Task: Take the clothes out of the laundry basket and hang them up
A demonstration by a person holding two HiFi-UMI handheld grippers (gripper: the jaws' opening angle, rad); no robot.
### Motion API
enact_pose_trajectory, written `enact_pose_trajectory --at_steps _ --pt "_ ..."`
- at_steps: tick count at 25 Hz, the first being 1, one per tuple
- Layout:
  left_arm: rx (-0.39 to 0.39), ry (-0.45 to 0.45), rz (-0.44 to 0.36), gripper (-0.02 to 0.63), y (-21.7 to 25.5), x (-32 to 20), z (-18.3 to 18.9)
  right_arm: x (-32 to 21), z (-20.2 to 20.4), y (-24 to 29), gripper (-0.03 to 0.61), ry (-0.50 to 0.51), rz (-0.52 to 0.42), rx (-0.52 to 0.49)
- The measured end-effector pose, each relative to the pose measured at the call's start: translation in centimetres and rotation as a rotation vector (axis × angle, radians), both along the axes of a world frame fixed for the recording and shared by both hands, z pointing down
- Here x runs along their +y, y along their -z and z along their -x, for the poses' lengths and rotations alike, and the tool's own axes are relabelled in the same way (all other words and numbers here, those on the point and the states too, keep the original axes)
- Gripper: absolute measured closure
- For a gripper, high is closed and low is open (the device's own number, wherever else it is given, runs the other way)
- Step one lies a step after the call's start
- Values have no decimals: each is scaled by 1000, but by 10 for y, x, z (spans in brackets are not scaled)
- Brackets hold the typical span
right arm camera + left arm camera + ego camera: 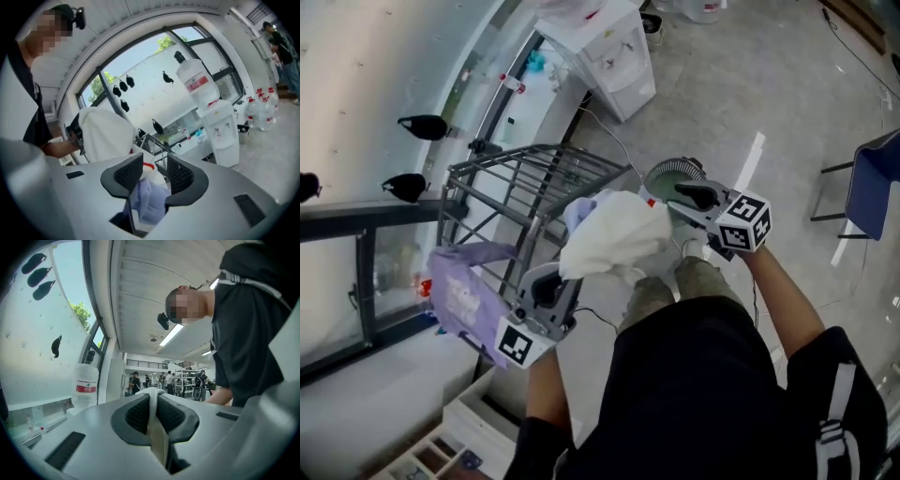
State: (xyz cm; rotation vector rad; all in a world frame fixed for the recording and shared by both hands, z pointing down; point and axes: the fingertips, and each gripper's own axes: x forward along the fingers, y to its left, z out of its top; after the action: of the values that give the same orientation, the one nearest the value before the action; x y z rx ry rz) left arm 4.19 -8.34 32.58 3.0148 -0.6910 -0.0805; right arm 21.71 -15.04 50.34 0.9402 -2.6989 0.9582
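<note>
Jaws of the left gripper (153,404) clamp a fold of the white garment (614,239), held up beside the drying rack (516,173). Right gripper (154,171) jaws stand apart, cloth loose between them. Garment should handle as light, soft and limp; grip along a hem.

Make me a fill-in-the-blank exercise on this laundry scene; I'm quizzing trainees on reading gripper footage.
The garment pinched by the left gripper is ___ in colour.
The right gripper has its jaws ___, not shut.
The cloth draped on the drying rack is ___ in colour.
Missing words: white; open; purple.
</note>
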Motion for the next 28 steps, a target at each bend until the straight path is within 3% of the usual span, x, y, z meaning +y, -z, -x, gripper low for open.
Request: enact_pose_trajectory --at_steps 2,4,8,12,16,17,22,25,28 --pt "11 -31 1 594 4 10 14 4 25 -5 435 19 101 -78" --pt "23 -27 1 594 6 17 30 18 57 -8 403 105 189 -135" --pt "49 23 15 594 1 36 58 77 112 -32 351 320 337 -112" --pt "74 73 43 594 -8 46 84 124 148 -61 336 405 492 -138" --pt "71 122 52 594 -13 56 102 157 179 -68 339 476 557 -189" --pt "72 139 53 594 -13 58 107 161 183 -67 346 490 556 -192" --pt "101 225 58 594 -6 66 132 160 186 -53 542 524 468 -185" --pt "93 289 53 594 -13 72 152 132 173 -31 559 480 293 -118" --pt "114 336 66 594 -19 73 160 86 146 2 565 397 65 30"
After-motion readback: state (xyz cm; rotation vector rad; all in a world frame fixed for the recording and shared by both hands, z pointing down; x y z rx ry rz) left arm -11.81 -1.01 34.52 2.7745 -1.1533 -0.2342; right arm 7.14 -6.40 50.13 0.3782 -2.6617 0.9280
